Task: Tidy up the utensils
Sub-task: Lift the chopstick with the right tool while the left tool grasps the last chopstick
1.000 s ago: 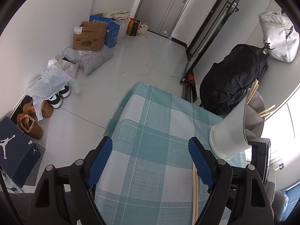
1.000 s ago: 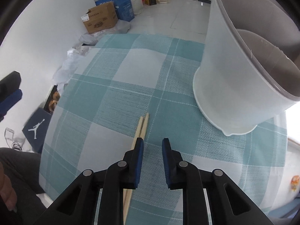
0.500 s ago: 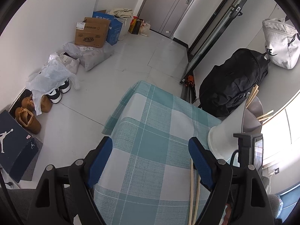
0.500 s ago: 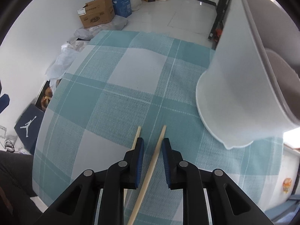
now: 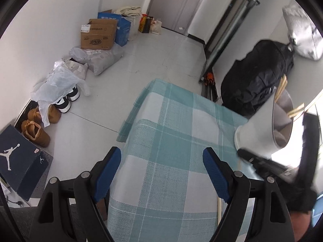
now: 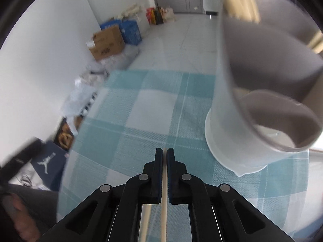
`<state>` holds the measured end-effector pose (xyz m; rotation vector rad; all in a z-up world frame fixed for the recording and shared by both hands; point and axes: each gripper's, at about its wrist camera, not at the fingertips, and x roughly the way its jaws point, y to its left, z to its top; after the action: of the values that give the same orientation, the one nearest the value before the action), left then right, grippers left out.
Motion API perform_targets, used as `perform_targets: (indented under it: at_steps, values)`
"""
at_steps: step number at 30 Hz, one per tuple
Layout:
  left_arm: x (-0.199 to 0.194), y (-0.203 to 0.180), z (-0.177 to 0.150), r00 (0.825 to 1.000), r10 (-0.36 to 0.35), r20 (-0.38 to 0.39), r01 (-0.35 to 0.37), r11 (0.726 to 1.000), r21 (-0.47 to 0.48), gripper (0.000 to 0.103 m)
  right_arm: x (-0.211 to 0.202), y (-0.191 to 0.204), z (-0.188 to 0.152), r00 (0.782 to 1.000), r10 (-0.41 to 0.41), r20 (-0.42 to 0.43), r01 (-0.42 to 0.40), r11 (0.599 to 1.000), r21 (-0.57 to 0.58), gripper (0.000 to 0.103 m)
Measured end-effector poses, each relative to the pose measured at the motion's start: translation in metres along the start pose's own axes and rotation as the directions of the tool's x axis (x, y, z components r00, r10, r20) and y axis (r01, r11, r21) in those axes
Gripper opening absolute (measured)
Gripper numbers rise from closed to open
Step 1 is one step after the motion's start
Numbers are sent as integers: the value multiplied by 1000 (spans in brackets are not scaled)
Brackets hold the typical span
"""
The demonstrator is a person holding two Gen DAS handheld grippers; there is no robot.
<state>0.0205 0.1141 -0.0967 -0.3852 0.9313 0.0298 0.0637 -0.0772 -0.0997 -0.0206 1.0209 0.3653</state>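
Observation:
A teal checked cloth point(image 5: 171, 141) covers the small table. On its right side stands a white utensil holder point(image 5: 256, 135) point(image 6: 232, 133) with grey inner cups and several chopsticks point(image 5: 282, 84) sticking out of it. My right gripper point(image 6: 164, 153) is shut on one wooden chopstick point(image 6: 164, 183), held a little above the cloth just left of the holder. A second chopstick point(image 6: 146, 221) lies on the cloth under the gripper's left side. My left gripper point(image 5: 162, 162) hangs open over the cloth's near left part with nothing between its blue pads. The right gripper point(image 5: 242, 153) shows blurred beside the holder.
A black backpack point(image 5: 256, 80) and a white bag point(image 5: 302, 36) sit behind the table on the right. Cardboard boxes point(image 5: 99, 34), plastic bags, shoes point(image 5: 38, 129) and a dark shoe box point(image 5: 20, 161) line the floor at the left wall. The cloth's left edge drops off near my left gripper.
The right gripper has shut on one of the two chopsticks and risen with it toward the holder. The other chopstick stays on the cloth. The left gripper has hardly moved.

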Motion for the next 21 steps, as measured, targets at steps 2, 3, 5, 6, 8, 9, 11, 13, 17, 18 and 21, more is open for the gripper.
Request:
perform_targets:
  at_steps: [2, 3, 5, 6, 8, 9, 11, 13, 17, 18, 21]
  values:
    - [7, -11, -5, 999, -4, -40, 6, 999, 51, 80, -25, -4, -1, 996, 39, 77, -40, 999, 14, 3]
    - [9, -15, -7, 999, -7, -54, 10, 998, 66, 80, -34, -6, -1, 993, 49, 105, -51, 998, 21, 3]
    - [19, -32, -14, 995, -10, -101, 23, 991, 128, 80, -55, -13, -4, 983, 68, 170, -74, 997, 33, 3]
    - [20, -36, -16, 994, -6, -113, 22, 989, 147, 80, -63, -16, -6, 978, 79, 193, -88, 995, 41, 3]
    - [28, -54, -24, 989, 10, -146, 21, 978, 209, 80, -80, -25, -10, 966, 101, 240, -118, 991, 58, 3]
    - [29, -58, -25, 988, 14, -156, 21, 975, 223, 80, -84, -28, -11, 961, 111, 253, -131, 989, 63, 3]
    - [35, -72, -30, 983, 17, -180, 31, 965, 261, 80, -98, -37, -16, 953, 116, 281, -141, 988, 70, 3]
    - [40, -84, -33, 980, 31, -197, 29, 955, 295, 80, -110, -46, -21, 944, 128, 304, -156, 985, 71, 3]
    - [54, -101, -40, 967, 69, -245, 17, 942, 335, 73, -130, -62, -34, 928, 138, 346, -173, 982, 71, 3]
    - [60, -102, -42, 959, 89, -268, 7, 941, 338, 66, -131, -63, -36, 926, 137, 352, -172, 982, 71, 3]
    - [68, -103, -45, 945, 122, -304, -14, 942, 335, 54, -140, -77, -46, 914, 148, 378, -195, 977, 89, 3]
